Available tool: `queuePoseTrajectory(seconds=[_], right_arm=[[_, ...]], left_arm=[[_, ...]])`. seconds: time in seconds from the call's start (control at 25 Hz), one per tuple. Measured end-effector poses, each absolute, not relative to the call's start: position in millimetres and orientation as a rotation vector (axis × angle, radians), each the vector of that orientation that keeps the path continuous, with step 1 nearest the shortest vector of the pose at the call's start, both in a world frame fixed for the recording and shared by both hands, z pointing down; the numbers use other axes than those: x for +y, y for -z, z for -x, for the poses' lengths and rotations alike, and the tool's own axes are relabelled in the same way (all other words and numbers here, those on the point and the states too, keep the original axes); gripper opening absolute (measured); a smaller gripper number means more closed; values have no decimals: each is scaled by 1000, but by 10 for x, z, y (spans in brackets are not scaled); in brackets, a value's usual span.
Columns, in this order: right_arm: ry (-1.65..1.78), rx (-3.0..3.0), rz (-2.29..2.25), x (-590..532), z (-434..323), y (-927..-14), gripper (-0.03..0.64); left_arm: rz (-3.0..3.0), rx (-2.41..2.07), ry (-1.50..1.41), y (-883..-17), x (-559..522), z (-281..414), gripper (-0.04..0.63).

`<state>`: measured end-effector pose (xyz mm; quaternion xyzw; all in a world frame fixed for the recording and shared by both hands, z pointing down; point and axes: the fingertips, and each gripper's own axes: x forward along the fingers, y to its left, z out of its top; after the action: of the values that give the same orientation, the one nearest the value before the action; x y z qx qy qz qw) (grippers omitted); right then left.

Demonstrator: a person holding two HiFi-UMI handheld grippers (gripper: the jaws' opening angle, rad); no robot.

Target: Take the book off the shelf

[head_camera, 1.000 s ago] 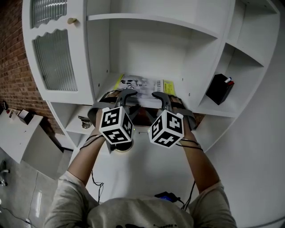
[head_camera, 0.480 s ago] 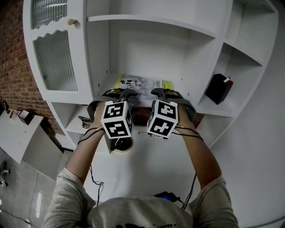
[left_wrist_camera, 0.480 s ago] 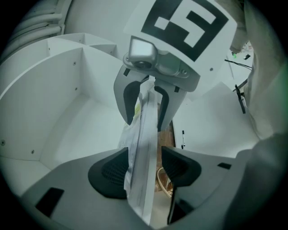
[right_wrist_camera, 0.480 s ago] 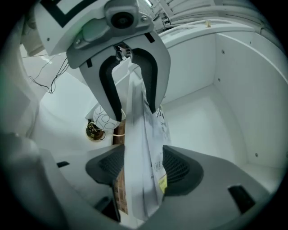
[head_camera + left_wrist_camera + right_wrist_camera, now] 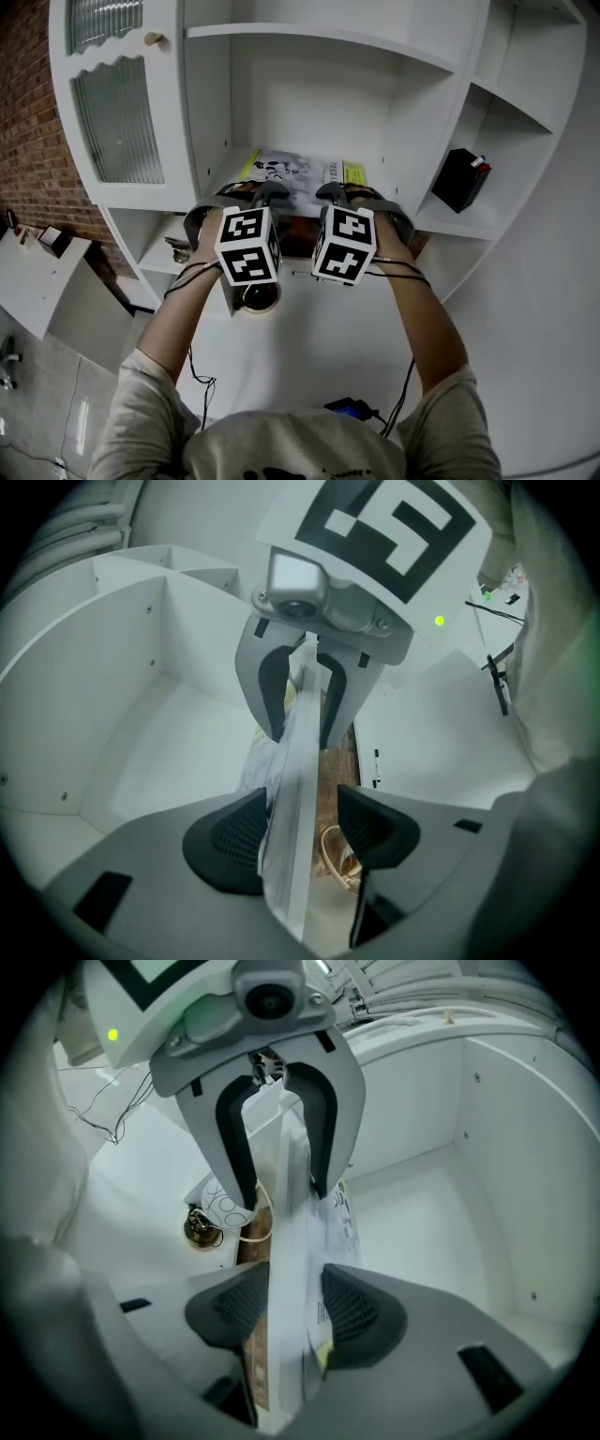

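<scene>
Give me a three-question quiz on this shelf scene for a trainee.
1. True or false: the book stands upright in its compartment.
2. What sits in the compartment to the right of the book's? A) a black box B) a mug C) nothing
3. Fill in: the door with ribbed glass is on the book's ____ side.
Key: 1 false, it lies flat; 2 A; 3 left.

A tall white shelving unit [image 5: 412, 122] fills the view, its open compartments evenly lit. Its left door [image 5: 117, 122] has ribbed glass and a small round knob [image 5: 153, 39]. A reddish brick wall [image 5: 28, 141] stands at left, beside a low white desk [image 5: 37, 281] and grey floor [image 5: 47, 403].
</scene>
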<state>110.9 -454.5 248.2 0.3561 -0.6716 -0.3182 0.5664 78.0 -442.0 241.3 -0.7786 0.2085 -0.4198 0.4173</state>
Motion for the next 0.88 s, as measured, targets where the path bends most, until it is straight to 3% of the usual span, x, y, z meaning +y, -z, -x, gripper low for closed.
queuePoseTrajectory(seconds=[0.28, 0.88], right_arm=[[812, -1557, -842, -4321, -1084, -2431, 135], [808, -1648, -890, -3923, -1121, -2429, 129]], left_arm=[[1961, 512, 1031, -2396, -4313, -790, 232], [1875, 516, 1041, -2447, -4255, -803, 239]])
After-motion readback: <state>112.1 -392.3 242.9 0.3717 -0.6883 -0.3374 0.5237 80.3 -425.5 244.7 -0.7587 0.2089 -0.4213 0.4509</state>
